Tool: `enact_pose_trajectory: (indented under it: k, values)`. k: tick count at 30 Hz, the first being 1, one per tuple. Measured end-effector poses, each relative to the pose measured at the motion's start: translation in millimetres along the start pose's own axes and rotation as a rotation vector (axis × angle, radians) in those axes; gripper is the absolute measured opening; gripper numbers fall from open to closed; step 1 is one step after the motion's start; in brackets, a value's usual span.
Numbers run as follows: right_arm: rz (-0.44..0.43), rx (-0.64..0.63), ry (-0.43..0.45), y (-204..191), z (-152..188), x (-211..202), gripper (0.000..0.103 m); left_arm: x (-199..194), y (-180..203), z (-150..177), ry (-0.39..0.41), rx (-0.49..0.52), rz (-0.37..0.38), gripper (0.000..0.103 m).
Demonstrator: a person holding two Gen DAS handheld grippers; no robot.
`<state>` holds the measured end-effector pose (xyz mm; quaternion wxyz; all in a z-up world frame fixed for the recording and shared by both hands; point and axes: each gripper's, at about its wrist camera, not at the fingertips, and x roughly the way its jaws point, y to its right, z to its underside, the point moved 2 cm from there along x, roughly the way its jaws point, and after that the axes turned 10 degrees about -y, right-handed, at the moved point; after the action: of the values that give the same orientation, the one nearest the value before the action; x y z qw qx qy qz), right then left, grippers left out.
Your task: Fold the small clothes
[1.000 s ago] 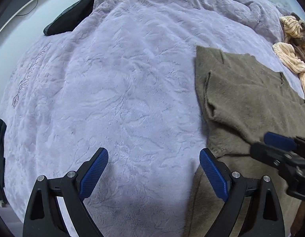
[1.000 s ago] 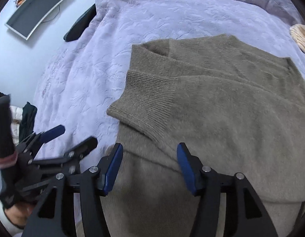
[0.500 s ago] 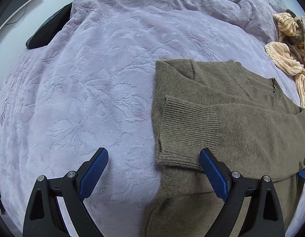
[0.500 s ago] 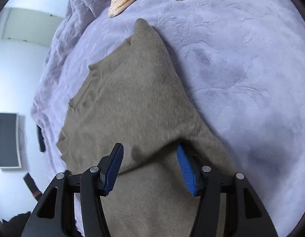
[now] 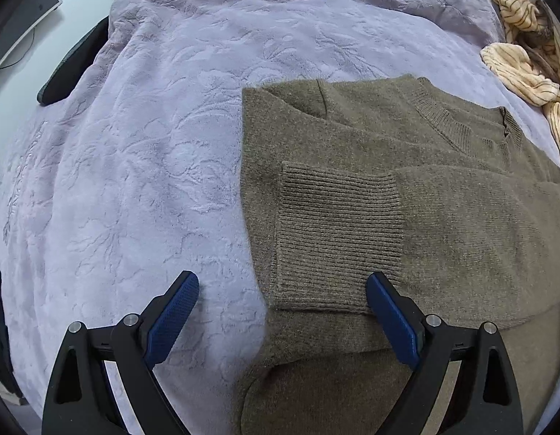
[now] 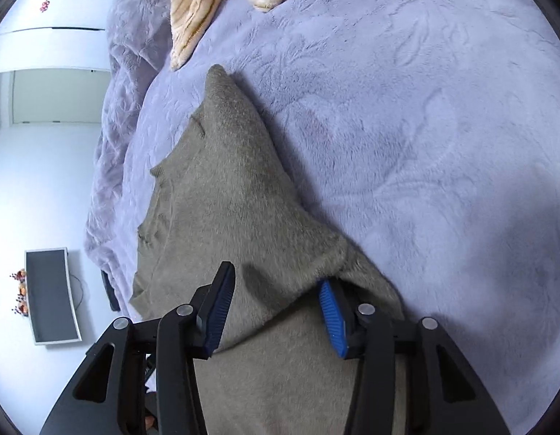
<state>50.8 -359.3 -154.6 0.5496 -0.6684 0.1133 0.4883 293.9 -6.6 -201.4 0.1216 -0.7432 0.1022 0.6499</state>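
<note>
Comparing with a second ago, we now straddle the sweater (image 6: 243, 188) edge with the wide right gripper (image 6: 276, 311); the left gripper (image 5: 280, 322) gapes over its cuff (image 5: 338, 239), empty.

Left gripper (image 5: 281, 313) sits low over the bed, jaws spread wide, nothing between them. One blue pad (image 5: 173, 317) hangs above the lavender blanket (image 5: 135, 163); the other is over the olive sweater (image 5: 407, 152), right at the lower edge of the ribbed cuff (image 5: 338, 239). That sleeve lies folded across the sweater's body, the cuff ending just short of the garment's left edge. Ribbed neckline shows toward the upper right. Beyond it, a cream striped garment (image 5: 523, 58) lies bunched up. A dark cushion (image 5: 73, 72) peeks from under the blanket's far left edge.
</note>
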Motion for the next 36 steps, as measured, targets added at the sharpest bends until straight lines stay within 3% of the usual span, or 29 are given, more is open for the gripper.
enact_pose_trajectory:
  k: [5, 8, 9, 13, 18, 24, 32, 34, 36]
  values:
    - [0.125, -0.155, -0.053, -16.7, 32.8, -17.5, 0.053, -12.4, -9.5, 3.6, 0.009, 0.022, 0.012, 0.094]
    - [0.216, -0.288, -0.019, -38.2, 44.3, -20.7, 0.048, -8.6, -12.3, 3.9, -0.002, 0.016, -0.005, 0.094]
    - [0.233, -0.324, -0.003, -47.3, 44.6, -19.6, 0.042, -5.6, -12.5, 3.7, -0.007, 0.008, -0.006, 0.094]
    - [0.314, -0.427, 0.026, -81.8, 34.0, 3.0, 0.041, 8.9, -12.7, 5.2, -0.033, -0.003, -0.017, 0.094]
    - [0.49, -0.498, -0.047, -79.4, 23.6, 40.6, 0.038, 8.0, -19.0, 14.4, -0.063, -0.014, -0.011, 0.094]
    - [0.458, -0.442, -0.042, -65.4, 27.6, 16.5, 0.042, -0.4, -28.4, 40.0, -0.099, -0.003, -0.004, 0.094]
    - [0.436, -0.433, -0.116, -47.9, 70.7, -18.0, 0.042, -17.2, -17.8, 91.4, -0.168, 0.021, 0.0, 0.094]
    - [0.439, -0.433, -0.13, -45.7, 82.1, -22.7, 0.054, -25.4, -12.0, 104.1, -0.178, 0.023, 0.009, 0.094]
    - [0.436, -0.43, -0.147, -42.1, 92.9, -28.5, 0.058, -37.0, -4.2, 119.5, -0.179, 0.025, 0.014, 0.094]
